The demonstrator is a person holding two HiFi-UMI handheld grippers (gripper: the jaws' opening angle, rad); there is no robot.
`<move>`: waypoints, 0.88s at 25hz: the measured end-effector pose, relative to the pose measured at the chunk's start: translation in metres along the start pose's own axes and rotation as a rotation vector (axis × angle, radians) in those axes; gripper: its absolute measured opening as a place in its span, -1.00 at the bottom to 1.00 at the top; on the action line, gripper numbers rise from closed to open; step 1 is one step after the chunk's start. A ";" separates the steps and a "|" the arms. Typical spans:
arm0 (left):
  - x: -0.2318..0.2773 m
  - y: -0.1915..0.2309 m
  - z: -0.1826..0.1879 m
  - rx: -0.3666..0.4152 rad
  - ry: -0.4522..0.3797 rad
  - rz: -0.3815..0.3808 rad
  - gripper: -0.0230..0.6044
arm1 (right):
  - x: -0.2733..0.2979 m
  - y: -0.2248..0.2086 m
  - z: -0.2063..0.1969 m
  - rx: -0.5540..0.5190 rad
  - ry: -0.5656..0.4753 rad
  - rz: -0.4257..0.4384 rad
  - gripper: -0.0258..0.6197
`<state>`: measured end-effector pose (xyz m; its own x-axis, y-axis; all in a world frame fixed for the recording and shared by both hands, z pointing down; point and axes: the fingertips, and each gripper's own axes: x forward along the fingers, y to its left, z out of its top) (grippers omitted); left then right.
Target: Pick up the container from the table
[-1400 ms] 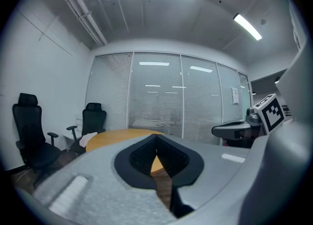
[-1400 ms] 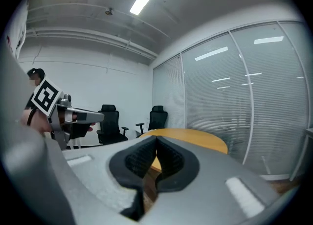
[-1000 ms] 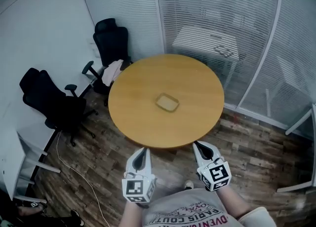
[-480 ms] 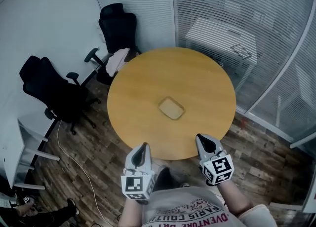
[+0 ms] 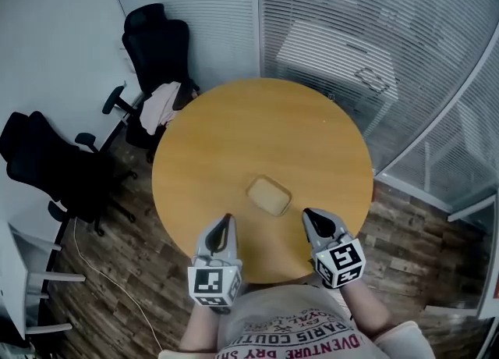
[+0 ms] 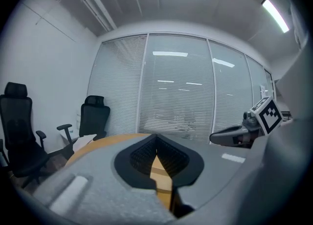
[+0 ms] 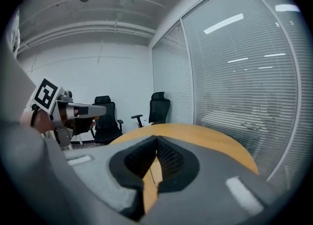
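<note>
Honey-coloured wood made up the round desk (image 5: pixel 234 139), its top smooth and bare apart from one item. It stood on a floor (image 5: pixel 117 279) of dark, mixed-tone planks, with a thin pale cable (image 5: pixel 100 260) trailing across them at the left. Two black chairs (image 5: pixel 156 37) stood off the desk's left side, and a light cloth (image 5: pixel 160 108) was draped over the nearer one, just beside the desk's edge. A plain white wall (image 5: pixel 54 30) closed the room on the left. Glass panels with lowered blinds (image 5: pixel 351 6) ran along the far and right sides.

The container (image 5: pixel 269 196) lay flat on the desk, close to the edge nearest the person. It was shallow and rectangular with rounded corners, pale and slightly see-through, so the wood's tone showed in it. It sat turned at a slant to the person.

The left tongs (image 5: pixel 225 222) hung over the near rim of the desk, left of the container and apart from it. Their own view showed the jaws drawn together at the tips with nothing between them. The right tongs (image 5: pixel 309 215) hung just right of the container, not touching it, jaws likewise closed tip to tip on nothing. The container lay between the two tips and slightly ahead of them.
</note>
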<state>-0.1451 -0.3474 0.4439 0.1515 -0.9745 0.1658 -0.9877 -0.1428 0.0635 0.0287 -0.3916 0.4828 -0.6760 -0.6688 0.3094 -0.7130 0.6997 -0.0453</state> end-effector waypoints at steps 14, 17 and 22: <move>0.082 0.052 -0.016 -0.049 0.043 0.087 -0.91 | 0.128 -0.034 -0.033 -0.017 0.205 0.159 -0.91; 0.095 0.052 -0.024 -0.067 0.053 0.121 -0.91 | 0.148 -0.046 -0.048 -0.024 0.258 0.215 -0.91; 0.109 0.051 -0.047 -0.078 0.104 0.171 -0.91 | 0.178 -0.063 -0.088 -0.042 0.377 0.282 -0.91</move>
<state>-0.1774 -0.4524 0.5110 -0.0114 -0.9595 0.2814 -0.9940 0.0415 0.1013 -0.0297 -0.5327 0.6248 -0.7217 -0.3188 0.6144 -0.4978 0.8558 -0.1408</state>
